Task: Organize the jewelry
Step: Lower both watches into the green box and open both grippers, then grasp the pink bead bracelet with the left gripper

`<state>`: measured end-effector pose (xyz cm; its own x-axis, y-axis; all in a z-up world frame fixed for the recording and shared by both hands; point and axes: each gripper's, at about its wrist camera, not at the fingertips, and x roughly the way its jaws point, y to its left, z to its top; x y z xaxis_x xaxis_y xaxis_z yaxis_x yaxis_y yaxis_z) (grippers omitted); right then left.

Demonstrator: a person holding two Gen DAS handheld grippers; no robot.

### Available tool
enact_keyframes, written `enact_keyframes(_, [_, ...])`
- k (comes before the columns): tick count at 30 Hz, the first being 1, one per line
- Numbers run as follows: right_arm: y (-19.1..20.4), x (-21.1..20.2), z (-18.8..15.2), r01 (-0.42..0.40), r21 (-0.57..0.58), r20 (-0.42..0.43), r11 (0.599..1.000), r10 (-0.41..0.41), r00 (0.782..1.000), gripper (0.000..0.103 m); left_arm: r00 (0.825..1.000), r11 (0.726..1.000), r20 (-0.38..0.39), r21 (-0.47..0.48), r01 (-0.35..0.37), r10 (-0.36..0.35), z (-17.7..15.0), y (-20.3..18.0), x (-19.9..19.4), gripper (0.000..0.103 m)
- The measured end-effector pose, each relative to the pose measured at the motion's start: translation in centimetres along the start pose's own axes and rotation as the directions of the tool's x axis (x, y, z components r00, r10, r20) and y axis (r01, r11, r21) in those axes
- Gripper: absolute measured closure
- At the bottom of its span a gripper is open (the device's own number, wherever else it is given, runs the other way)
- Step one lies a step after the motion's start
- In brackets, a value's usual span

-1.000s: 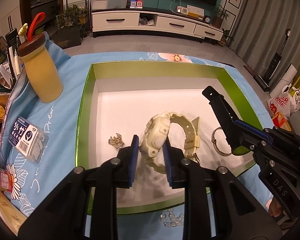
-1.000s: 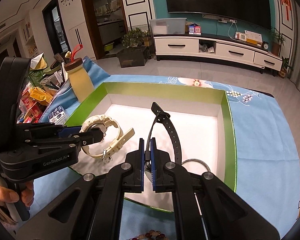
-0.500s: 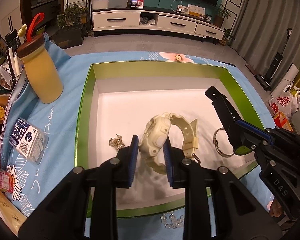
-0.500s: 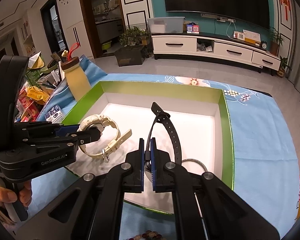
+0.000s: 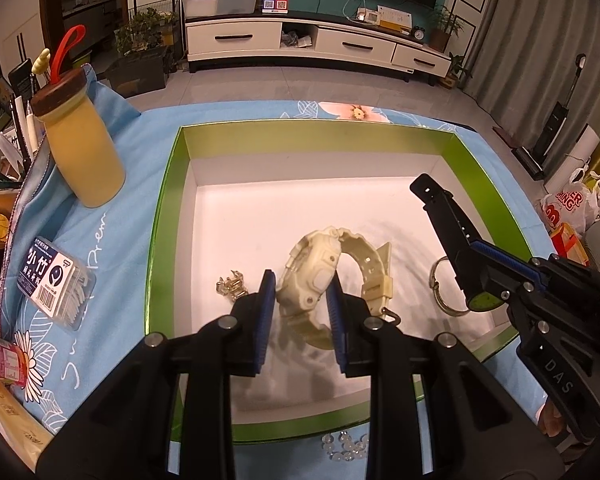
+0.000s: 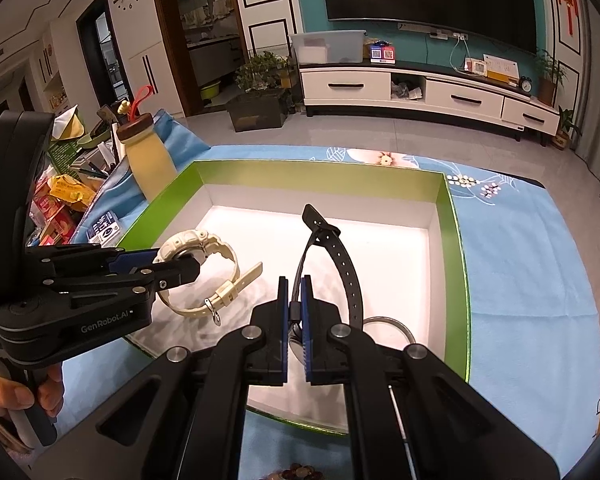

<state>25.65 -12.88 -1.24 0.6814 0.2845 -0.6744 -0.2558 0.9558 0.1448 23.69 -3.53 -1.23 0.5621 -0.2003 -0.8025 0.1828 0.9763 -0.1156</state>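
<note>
A green-walled box with a white floor (image 5: 168, 216) (image 6: 456, 248) lies on the blue cloth. My left gripper (image 5: 302, 292) is shut on a cream watch (image 5: 320, 272) (image 6: 196, 244), held over the box floor near its front. My right gripper (image 6: 296, 304) is shut on a black watch (image 6: 340, 256) (image 5: 444, 216), its strap standing up over the right part of the box. A silver bangle (image 5: 440, 296) (image 6: 392, 326) lies on the box floor under the black watch. A small gold trinket (image 5: 230, 286) lies at the front left of the box.
A yellow bottle (image 5: 80, 152) (image 6: 148, 160) with a brown lid stands left of the box. A floss-pick pack (image 5: 54, 280) lies on the cloth at left. Clear beads (image 5: 344, 446) and dark beads (image 6: 296, 472) lie in front of the box. Clutter fills the far left edge.
The left gripper with the cream watch has eased slightly lower and closer to the box floor. The right gripper and black watch have hardly moved.
</note>
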Motion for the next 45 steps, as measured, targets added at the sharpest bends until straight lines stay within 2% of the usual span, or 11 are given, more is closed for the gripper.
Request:
enact_keyframes(7, [-0.1, 0.1, 0.0, 0.001, 0.009, -0.004, 1.0, -0.001, 1.0, 0.097, 1.0, 1.0, -0.006, 0.0, -0.009, 0.009, 0.1, -0.1, 0.2, 0.077])
enact_keyframes(10, [-0.5, 0.1, 0.1, 0.005, 0.026, -0.012, 1.0, -0.005, 1.0, 0.096, 1.0, 1.0, 0.002, 0.0, -0.01, 0.01, 0.1, -0.1, 0.1, 0.07])
enact_keyframes(11, [-0.5, 0.1, 0.1, 0.008, 0.028, -0.009, 1.0, -0.007, 1.0, 0.093, 1.0, 1.0, 0.01, -0.001, -0.007, 0.007, 0.2, -0.1, -0.1, 0.065])
enact_keyframes(12, [-0.7, -0.1, 0.1, 0.011, 0.033, -0.005, 0.999, -0.01, 1.0, 0.084, 1.0, 1.0, 0.022, -0.003, -0.005, 0.005, 0.2, -0.1, -0.4, 0.062])
enact_keyframes(13, [-0.7, -0.3, 0.2, 0.008, 0.038, -0.001, 0.999, -0.008, 1.0, 0.082, 0.999, 1.0, 0.032, -0.001, -0.005, 0.005, 0.3, -0.2, -0.6, 0.058])
enact_keyframes(16, [-0.9, -1.0, 0.3, 0.009, 0.043, 0.017, 0.999, -0.01, 1.0, 0.082, 0.998, 1.0, 0.057, 0.005, -0.01, 0.01, 0.5, -0.4, -1.6, 0.057])
enact_keyframes(20, [-0.8, -2.5, 0.3, 0.013, 0.04, 0.043, 0.999, -0.014, 0.999, 0.081, 0.994, 1.0, 0.108, -0.007, -0.01, 0.01, 0.3, -0.2, -3.7, 0.028])
enact_keyframes(24, [-0.6, -4.4, -0.2, 0.013, 0.036, 0.066, 0.999, -0.016, 0.998, 0.067, 0.99, 1.0, 0.14, -0.019, -0.021, 0.023, -0.6, 0.7, -5.9, 0.02])
enact_keyframes(25, [-0.6, -4.9, -0.4, 0.017, 0.032, 0.071, 0.999, -0.019, 0.997, 0.065, 0.99, 0.999, 0.142, -0.024, -0.022, 0.026, -0.8, 1.0, -6.3, 0.019])
enact_keyframes(34, [-0.5, -10.2, -3.2, 0.013, 0.024, 0.098, 1.0, -0.015, 0.995, 0.062, 0.992, 0.997, 0.124, -0.08, -0.001, 0.011, -5.5, 3.8, -10.2, 0.017])
enact_keyframes(45, [0.4, -13.3, -8.2, 0.027, 0.046, 0.034, 0.999, -0.029, 0.999, 0.062, 0.999, 0.999, 0.045, -0.04, -0.011, 0.013, -12.2, 2.9, -11.8, 0.017])
